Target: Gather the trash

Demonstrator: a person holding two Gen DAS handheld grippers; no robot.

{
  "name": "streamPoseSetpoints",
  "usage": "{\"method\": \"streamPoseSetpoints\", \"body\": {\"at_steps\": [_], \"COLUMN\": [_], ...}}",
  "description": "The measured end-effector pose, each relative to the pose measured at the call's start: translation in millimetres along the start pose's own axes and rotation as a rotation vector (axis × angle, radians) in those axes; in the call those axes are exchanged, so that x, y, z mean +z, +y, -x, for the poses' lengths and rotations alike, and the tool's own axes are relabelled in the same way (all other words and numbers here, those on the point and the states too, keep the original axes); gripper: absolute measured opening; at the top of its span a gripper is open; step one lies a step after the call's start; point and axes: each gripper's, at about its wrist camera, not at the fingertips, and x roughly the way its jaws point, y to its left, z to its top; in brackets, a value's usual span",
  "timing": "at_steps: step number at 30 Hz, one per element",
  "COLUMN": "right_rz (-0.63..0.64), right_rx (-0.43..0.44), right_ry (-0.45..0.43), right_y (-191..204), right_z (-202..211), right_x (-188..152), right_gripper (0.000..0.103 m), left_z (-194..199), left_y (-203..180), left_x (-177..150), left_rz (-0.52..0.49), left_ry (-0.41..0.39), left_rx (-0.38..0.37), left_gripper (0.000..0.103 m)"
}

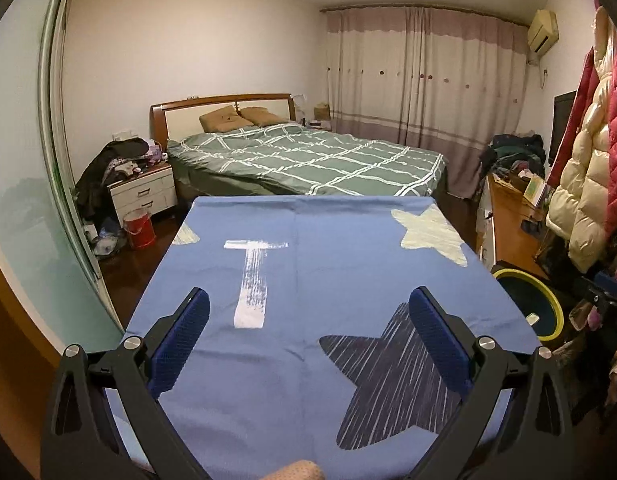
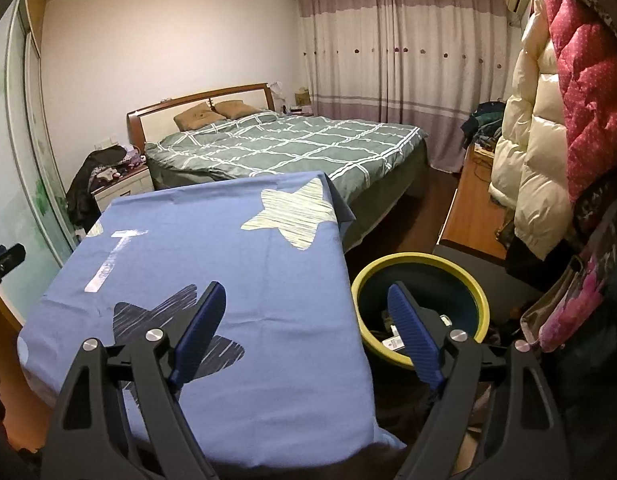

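Both grippers are empty with their jaws spread wide: the left gripper (image 1: pixel 308 336) hangs over the blue star-print cloth on the worktop (image 1: pixel 348 264), pointing forward and somewhat down, and the right gripper (image 2: pixel 304 328) sits at the worktop's right edge, tilted the same way, one finger over the cloth and the other in front of the yellow-rimmed bin (image 2: pixel 482 300).

No trash shows on the cloth itself. What can be made out lies inside the bin, just beyond the right gripper's outer finger: a few small pale scraps (image 2: pixel 394 342), one looking like a bit of card or wrapper; they are too small to name surely. By their look they are light and thin, likely to slip or crumple, so a pinch across a flat edge would suit better than a squeeze on the middle. The bin looks like light plastic and could slide if nudged.

In the right view, part of the left gripper's frame pokes in at the far left edge.
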Motion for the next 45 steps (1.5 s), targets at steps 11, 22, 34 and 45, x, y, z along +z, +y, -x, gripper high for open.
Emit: {"method": "streamPoseSetpoints", "body": {"at_steps": [11, 22, 34, 45], "right_rz": [-0.01, -0.02, -0.033, -0.034], "right_rx": [-0.018, -0.022, -0.03, -0.031], "right_ry": [-0.033, -0.04, -0.043, -0.044], "right_y": [-3.9, -9.0, -12.9, -13.2], "right_z": [13.8, 18.2, 19.1, 19.0], "right_x": [-1.0, -0.4, -0.7, -0.9], "right_gripper": [0.079, 0.079, 0.079, 0.079], "left_z": [6.3, 9.9, 10.0, 9.4], "left_y": [-3.8, -3.9, -6.0, -7.1], "left_x": [2.4, 6.2, 11.1, 9.3], "left_rz": [0.001, 0.002, -0.007, -0.007], "left_ry": [-0.01, -0.017, -0.009, -0.005], "left_rx": [-0.005, 0.0, -0.005, -0.006], "left_gripper": [0.098, 0.098, 0.098, 0.098]}}
